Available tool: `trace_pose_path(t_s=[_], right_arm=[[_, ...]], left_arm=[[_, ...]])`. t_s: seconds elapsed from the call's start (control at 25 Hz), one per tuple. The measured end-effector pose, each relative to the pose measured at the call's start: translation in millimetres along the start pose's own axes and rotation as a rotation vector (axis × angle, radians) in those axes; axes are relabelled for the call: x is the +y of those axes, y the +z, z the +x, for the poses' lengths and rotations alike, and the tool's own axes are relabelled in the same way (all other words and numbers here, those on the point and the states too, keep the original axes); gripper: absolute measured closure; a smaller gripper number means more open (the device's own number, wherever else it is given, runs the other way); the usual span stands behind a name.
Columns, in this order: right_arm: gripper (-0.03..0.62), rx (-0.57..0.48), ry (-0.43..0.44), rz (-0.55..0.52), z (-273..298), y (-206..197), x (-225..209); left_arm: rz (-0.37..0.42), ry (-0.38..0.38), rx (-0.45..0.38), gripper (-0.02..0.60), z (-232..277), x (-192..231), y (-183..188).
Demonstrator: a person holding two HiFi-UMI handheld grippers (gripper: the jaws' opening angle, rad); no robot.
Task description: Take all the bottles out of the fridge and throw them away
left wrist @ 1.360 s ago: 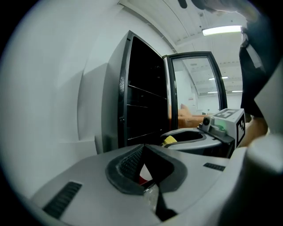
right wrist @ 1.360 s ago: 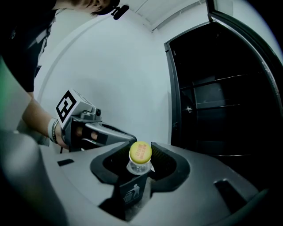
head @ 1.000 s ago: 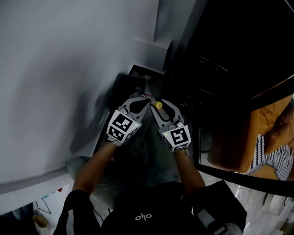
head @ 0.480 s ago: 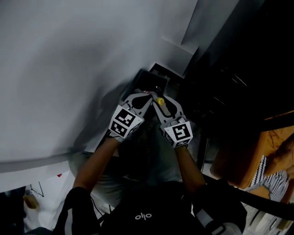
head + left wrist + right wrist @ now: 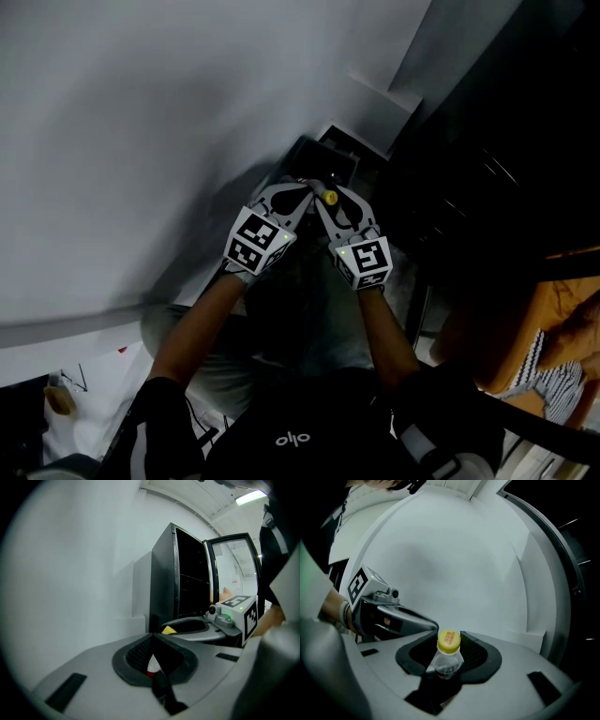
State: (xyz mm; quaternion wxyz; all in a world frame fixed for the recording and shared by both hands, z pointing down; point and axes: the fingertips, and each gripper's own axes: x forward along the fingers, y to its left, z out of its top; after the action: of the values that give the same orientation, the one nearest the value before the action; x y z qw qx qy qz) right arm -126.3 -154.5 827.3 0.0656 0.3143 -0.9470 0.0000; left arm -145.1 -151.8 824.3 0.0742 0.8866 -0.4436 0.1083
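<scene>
Right gripper (image 5: 449, 632) pinching the neck of a clear plastic yellow-capped bottle (image 5: 448, 663) — left gripper (image 5: 153, 637) clamped on a small white-and-red object (image 5: 151, 666), hard to identify.

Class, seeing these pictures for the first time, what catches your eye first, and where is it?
A small clear yellow-capped bottle stands out, clamped in the right gripper against a pale wall. The left gripper beside it pinches a small red-and-white thing, and ahead stands a black fridge with its door open.
</scene>
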Motion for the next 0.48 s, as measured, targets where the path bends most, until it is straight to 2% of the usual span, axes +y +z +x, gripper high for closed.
trace_pose_path(t_s=[0.28,0.48], right_arm=[[0.433,0.108,-0.016,0.052,20,-35,-17],[0.427,0.122,-0.027,0.058,17,-42,-21]], left_arm=[[-0.003,0.003,0.013,0.581,3,3,-4],[0.0,0.002,0.016,0.581,5,2,-7]])
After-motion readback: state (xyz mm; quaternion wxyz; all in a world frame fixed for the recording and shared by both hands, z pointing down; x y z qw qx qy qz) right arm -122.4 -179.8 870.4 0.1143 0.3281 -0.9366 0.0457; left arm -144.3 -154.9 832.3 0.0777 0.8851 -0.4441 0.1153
